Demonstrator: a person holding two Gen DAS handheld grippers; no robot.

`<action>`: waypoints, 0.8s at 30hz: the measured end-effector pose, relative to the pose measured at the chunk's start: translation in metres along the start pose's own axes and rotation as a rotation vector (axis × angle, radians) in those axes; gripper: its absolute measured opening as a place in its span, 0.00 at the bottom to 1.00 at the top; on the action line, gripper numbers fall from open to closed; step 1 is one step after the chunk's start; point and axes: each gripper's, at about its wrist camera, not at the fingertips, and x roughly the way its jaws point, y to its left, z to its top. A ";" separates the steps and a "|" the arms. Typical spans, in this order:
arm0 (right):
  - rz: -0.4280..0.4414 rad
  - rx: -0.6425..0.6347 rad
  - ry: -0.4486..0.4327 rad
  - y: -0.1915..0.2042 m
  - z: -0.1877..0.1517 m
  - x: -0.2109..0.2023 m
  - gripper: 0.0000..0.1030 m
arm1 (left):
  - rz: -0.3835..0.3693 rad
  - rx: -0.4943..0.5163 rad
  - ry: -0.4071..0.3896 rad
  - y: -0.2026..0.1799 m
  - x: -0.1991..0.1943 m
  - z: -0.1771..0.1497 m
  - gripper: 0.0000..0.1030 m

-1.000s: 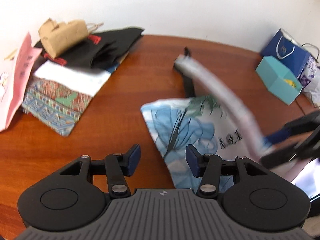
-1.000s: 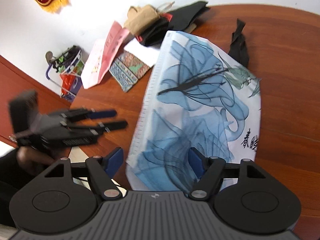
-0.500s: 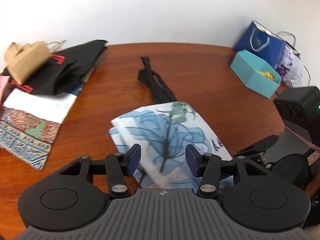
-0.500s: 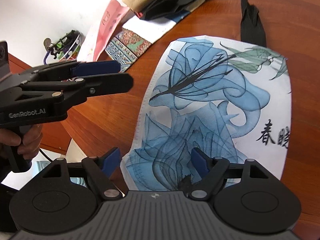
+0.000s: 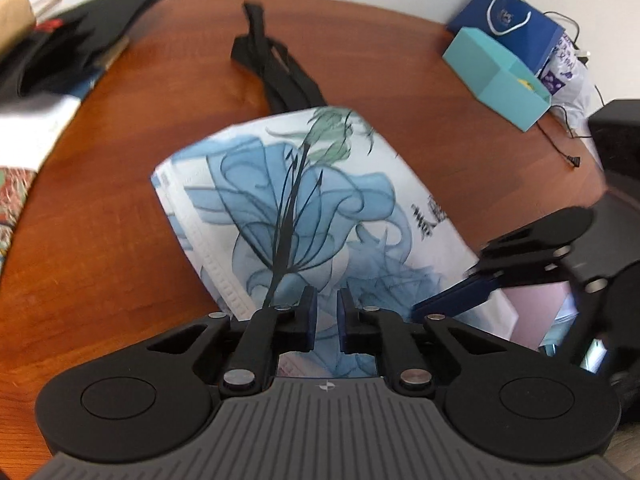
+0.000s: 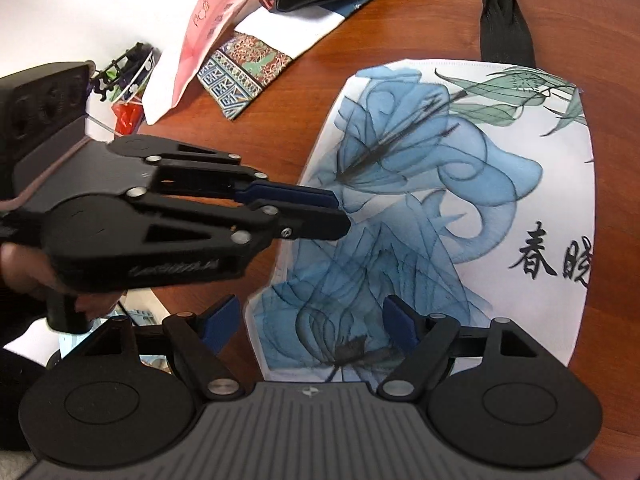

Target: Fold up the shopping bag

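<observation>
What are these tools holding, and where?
Nothing firmly yet: the left tool is closing its jaws around the floral bag at its side edge; the right tool hangs open.

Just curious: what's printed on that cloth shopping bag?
Blue ink-wash flower, green leaves, black characters on white shopping bag; clearest from right wrist.

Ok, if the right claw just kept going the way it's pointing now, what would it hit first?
Most likely the blue floral shopping bag. The right claw stands open, angled down over the bag's near edge, with the fabric lying between its fingers, so it should meet the cloth and the wooden table under it. Depth is hard to judge.
</observation>
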 end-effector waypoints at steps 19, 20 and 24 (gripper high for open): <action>-0.051 -0.086 -0.040 -0.016 0.005 -0.034 0.73 | -0.025 -0.068 -0.023 0.011 0.017 -0.016 0.04; -0.054 -0.084 -0.034 -0.019 0.004 -0.033 0.70 | -0.019 -0.061 -0.025 0.010 0.016 -0.016 0.04; -0.066 -0.044 -0.033 -0.032 0.004 -0.028 0.62 | 0.002 -0.031 -0.034 0.005 0.016 -0.017 0.03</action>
